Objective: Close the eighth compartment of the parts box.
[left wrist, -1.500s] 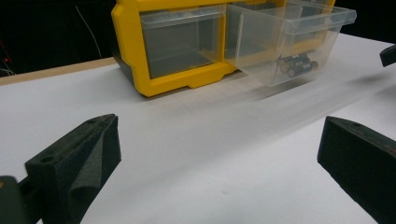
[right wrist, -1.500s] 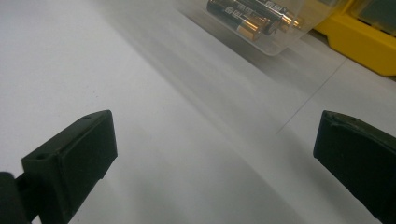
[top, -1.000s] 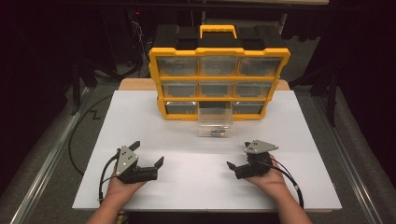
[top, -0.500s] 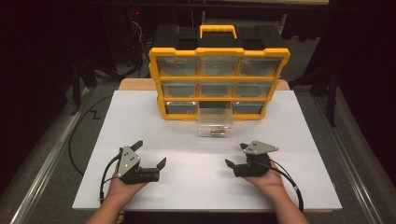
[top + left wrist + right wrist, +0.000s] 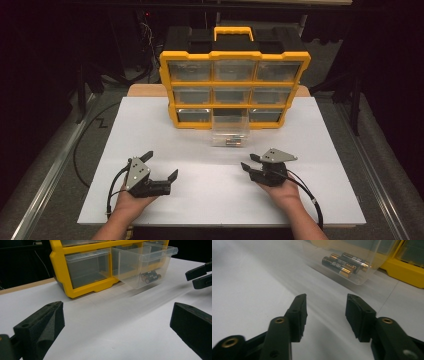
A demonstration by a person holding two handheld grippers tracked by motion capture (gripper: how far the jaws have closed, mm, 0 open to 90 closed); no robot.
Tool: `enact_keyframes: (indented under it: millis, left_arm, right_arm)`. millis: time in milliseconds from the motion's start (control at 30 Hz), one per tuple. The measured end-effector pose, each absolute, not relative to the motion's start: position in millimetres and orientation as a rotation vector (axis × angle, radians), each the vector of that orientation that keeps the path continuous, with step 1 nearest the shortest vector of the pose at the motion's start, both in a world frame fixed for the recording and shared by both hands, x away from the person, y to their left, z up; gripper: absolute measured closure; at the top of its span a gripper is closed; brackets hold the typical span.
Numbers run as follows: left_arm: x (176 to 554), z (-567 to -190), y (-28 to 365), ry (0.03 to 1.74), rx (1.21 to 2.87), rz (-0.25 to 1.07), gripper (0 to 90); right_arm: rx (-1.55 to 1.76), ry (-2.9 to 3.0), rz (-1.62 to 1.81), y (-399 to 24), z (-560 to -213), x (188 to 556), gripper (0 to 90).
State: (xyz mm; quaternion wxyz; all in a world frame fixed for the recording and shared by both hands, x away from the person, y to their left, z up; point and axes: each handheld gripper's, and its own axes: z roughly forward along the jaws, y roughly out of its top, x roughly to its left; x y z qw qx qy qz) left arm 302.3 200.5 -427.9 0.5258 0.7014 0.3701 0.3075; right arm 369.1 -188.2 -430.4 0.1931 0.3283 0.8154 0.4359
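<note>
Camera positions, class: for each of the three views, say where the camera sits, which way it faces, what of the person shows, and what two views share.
High view: above the person's side, looking forward and down on the white table; forearms, left gripper, right gripper.
Left gripper view: on the left gripper, between wide jaws, toward the yellow organizer.
Right gripper view: on the right gripper, between just-narrowed empty jaws, toward the open drawer.
Shared: both gripper views show the batteries.

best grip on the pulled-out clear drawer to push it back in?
Probably the clear drawer's front wall, approached head-on from the person's side. It juts from the bottom middle slot of the yellow organizer with that wall facing the right claw, whose jaws have just been closing, nothing between them. Batteries lie loose inside, so push level.
</note>
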Motion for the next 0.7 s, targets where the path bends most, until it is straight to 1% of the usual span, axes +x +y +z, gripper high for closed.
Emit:
enact_keyframes:
  millis: [233,267,300,400,700]
  left_arm:
    - [302,-428,201,0.886,1.68,0.736,0.4]
    - [302,-428,201,0.886,1.68,0.736,0.4]
    - [302,-428,201,0.887,1.681,0.737,0.4]
    - [302,-428,201,0.891,1.682,0.737,0.4]
    - [301,-428,201,0.894,1.685,0.737,0.4]
  right_arm:
    - [0.945,2.257,1.215,-181,-429,375,75.4]
    - [0.945,2.257,1.215,-181,-429,375,75.4]
    - [0.95,2.252,1.219,-179,-429,378,80.7]
    - [0.925,2.231,1.201,-175,-429,382,90.0]
    - [0.917,2.194,1.215,-162,-424,393,90.0]
